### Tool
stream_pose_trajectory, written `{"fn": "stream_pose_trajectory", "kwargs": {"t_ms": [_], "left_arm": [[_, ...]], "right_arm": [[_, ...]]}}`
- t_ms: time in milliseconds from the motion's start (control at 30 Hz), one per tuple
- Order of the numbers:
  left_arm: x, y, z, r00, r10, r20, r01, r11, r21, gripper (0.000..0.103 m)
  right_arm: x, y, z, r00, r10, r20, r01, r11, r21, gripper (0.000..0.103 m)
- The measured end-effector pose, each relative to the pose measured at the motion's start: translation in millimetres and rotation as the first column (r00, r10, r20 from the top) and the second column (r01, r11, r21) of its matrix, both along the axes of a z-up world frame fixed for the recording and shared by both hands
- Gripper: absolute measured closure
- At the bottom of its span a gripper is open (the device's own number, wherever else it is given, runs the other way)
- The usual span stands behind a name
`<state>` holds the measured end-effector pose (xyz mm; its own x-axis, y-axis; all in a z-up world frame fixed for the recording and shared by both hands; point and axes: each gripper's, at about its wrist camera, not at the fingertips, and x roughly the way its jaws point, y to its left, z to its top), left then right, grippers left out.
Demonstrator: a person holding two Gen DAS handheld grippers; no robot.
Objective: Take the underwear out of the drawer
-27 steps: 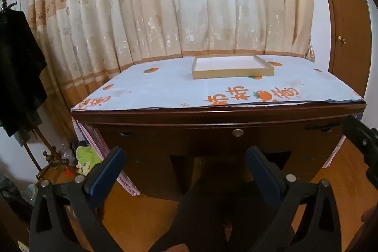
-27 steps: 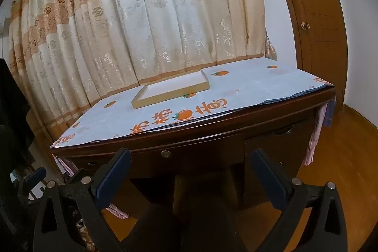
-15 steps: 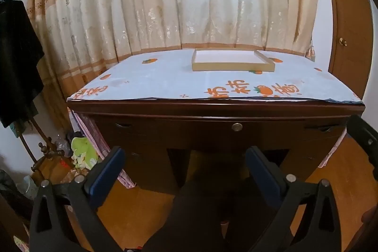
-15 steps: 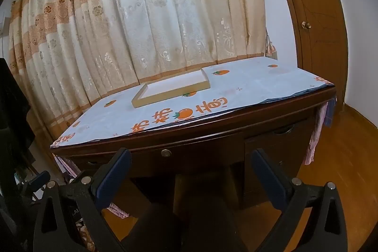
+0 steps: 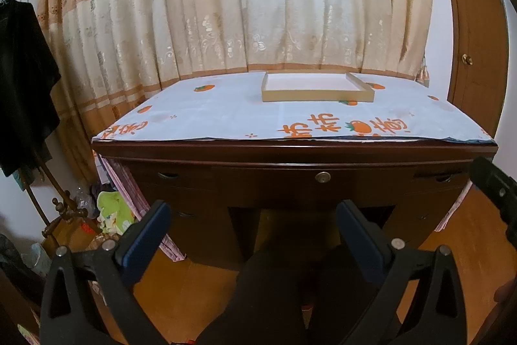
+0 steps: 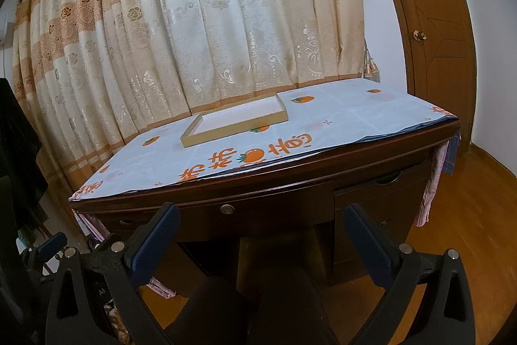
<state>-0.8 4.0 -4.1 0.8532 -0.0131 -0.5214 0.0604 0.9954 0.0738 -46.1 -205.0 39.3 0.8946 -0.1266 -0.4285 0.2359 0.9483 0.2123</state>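
Left gripper (image 5: 252,225) drew back from desk (image 5: 290,157). Two grippers, right (image 6: 258,228), both wide open, empty; one drawer (image 6: 258,209) ahead, shut.

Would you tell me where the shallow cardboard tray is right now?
The shallow cardboard tray lies on the persimmon-print cloth covering the dark wooden desk, toward the back, near the curtain.

Home bedroom, floral curtains (image 5: 245,2), wooden desk (image 5: 290,180)
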Motion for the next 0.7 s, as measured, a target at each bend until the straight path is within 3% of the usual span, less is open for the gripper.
{"fn": "stream_pose_trajectory", "kwargs": {"t_ms": [700], "left_arm": [[0.7, 0.9, 1.9, 1.000, 0.000, 0.000, 0.000, 1.000, 0.001, 0.000]], "right_arm": [[-0.2, 0.5, 0.7, 1.000, 0.000, -0.001, 0.000, 1.000, -0.001, 0.000]]}}
